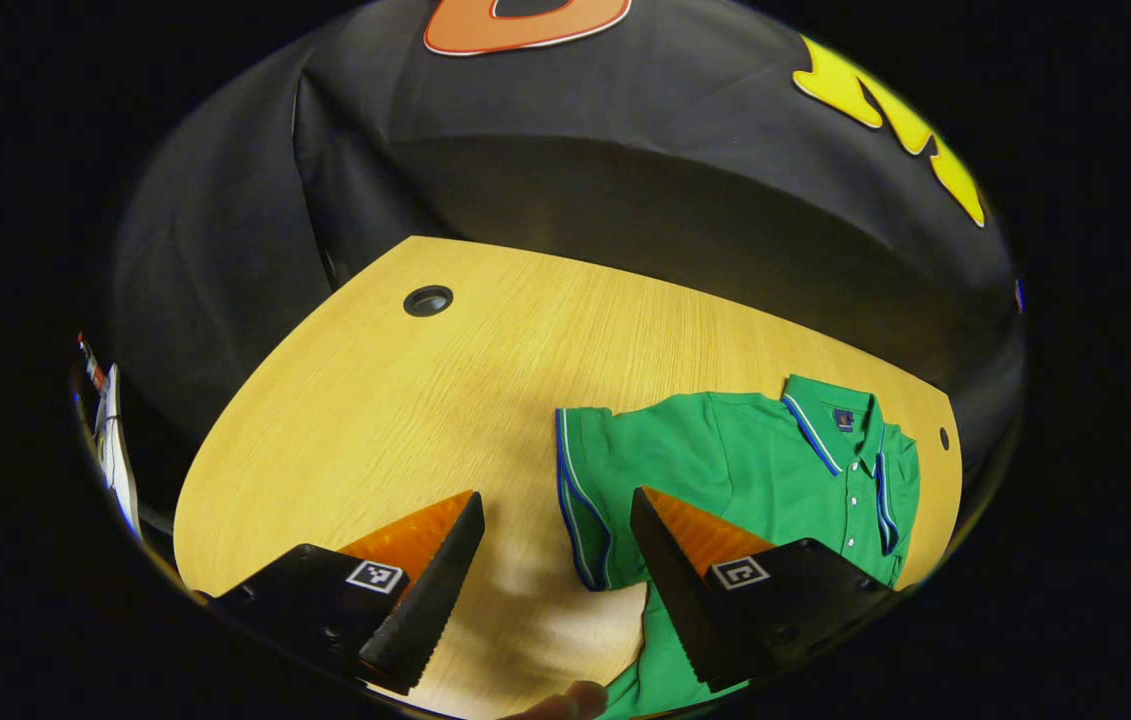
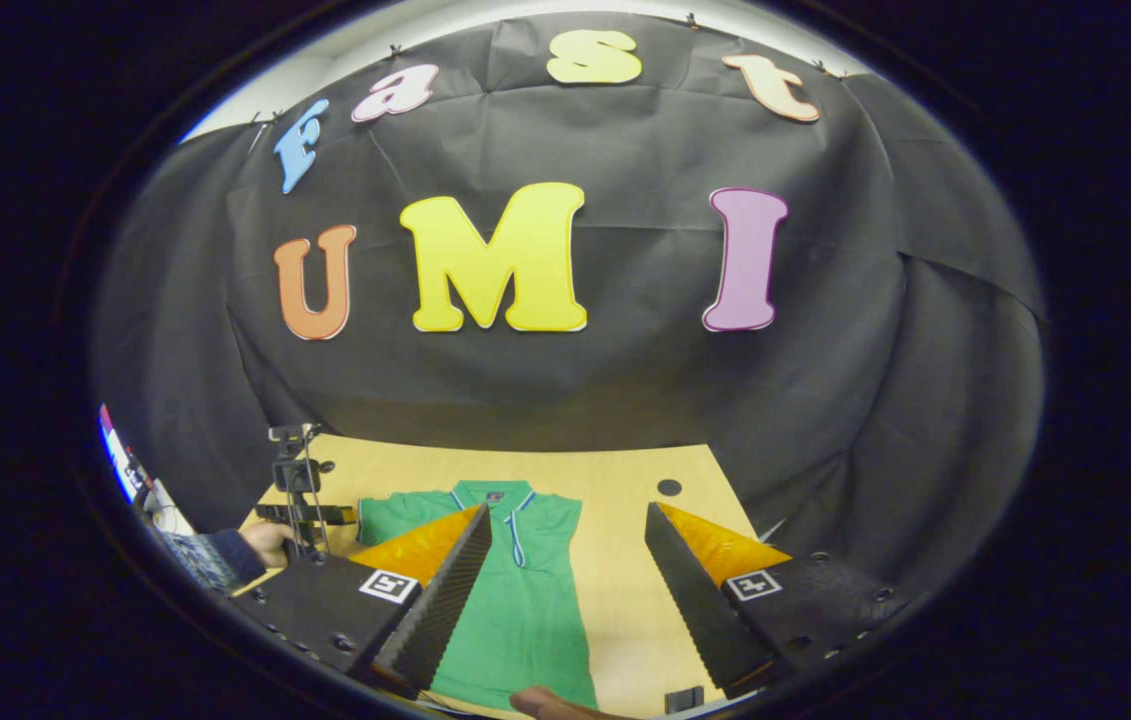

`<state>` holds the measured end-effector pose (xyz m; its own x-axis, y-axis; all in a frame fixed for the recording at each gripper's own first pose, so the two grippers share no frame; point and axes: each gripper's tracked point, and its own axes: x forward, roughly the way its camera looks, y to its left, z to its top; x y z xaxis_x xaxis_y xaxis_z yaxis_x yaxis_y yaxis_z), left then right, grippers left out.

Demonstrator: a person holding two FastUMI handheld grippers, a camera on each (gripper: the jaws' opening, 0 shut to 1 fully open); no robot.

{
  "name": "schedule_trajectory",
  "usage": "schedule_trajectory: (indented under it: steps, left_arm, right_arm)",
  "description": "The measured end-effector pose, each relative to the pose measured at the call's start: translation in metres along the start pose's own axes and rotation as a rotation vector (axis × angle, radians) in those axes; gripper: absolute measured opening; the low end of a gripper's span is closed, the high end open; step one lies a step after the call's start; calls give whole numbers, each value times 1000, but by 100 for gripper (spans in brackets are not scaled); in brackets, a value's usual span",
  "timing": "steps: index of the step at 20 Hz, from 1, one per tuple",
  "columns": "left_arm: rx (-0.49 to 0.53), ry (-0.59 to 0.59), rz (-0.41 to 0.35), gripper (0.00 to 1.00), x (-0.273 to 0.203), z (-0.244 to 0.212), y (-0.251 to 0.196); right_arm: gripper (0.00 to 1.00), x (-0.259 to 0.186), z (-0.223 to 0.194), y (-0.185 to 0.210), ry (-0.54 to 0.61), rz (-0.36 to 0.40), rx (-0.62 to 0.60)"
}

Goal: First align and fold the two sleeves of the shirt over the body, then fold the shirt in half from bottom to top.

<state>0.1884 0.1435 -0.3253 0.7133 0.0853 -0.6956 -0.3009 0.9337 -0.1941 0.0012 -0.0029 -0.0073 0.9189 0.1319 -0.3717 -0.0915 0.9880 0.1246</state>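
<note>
Where it lies flat, green shirt [image 1: 725,460], striped collar, one sleeve outspread.

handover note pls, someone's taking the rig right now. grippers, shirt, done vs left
Left gripper: open, holds nothing, above the table beside the shirt's left sleeve.
Right gripper: open, holds nothing, above the shirt.
Shirt: green polo, lying face up on the table, collar toward the booth wall.
Done: right sleeve looks already folded in, hard to confirm. Left sleeve lies spread out, unfolded.
Left: fold left sleeve over the body, check right, then fold bottom to top.
</note>
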Motion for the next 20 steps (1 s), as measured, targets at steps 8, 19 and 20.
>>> schedule_trajectory:
  steps: [8,19,20]
  left_arm:
    - [-14,163,-78,63,19,-31,-15]
    - [52,228,-18,24,27,-40,-14]
    - [48,223,-15,21,28,-38,-12]
  right_arm:
    - [95,-47,0,30,-97,-34,-54]
    - [95,-35,-31,20,-13,-43,35]
    - [97,-34,-33,20,-8,-42,41]
